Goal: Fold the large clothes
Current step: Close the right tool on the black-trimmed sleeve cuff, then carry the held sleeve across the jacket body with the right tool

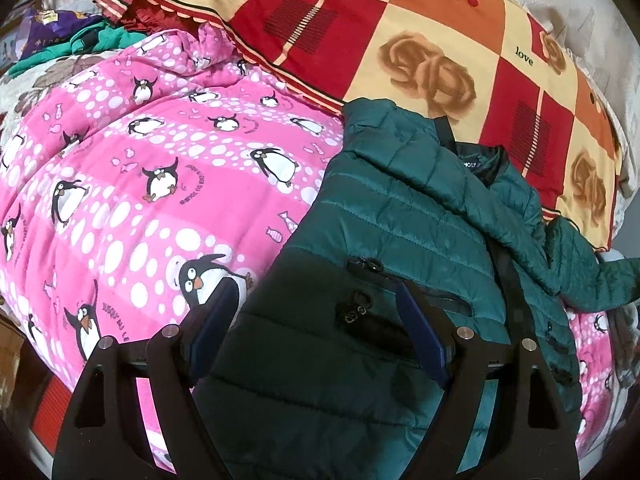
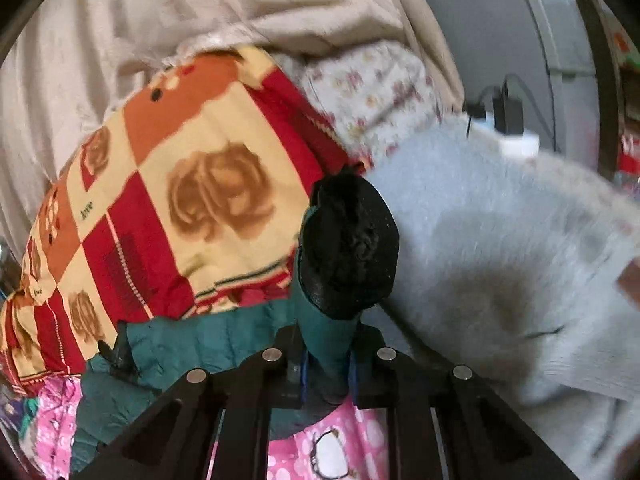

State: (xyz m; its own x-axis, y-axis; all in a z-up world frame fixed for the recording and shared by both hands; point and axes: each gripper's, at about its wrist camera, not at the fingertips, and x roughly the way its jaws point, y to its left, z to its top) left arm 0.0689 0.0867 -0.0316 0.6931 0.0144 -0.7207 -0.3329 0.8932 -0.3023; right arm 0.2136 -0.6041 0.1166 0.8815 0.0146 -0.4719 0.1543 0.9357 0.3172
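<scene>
While the left gripper [image 1: 316, 312] gapes over the jacket [image 1: 420, 216], the right gripper [image 2: 326, 364] pinches its sleeve [image 2: 344, 248].

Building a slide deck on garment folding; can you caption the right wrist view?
Right gripper clamps the sleeve of a green puffer jacket, black cuff up.

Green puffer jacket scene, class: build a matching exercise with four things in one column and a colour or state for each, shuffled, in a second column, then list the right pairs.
Things:
1. puffer jacket
2. penguin blanket
3. left tongs
4. right tongs

Colour or state:
A. pink with white dots
B. shut on the jacket sleeve, just behind its black cuff
C. dark green, quilted, spread on the bed
D. open above the jacket's lower part

Pairs: 1-C, 2-A, 3-D, 4-B
</scene>
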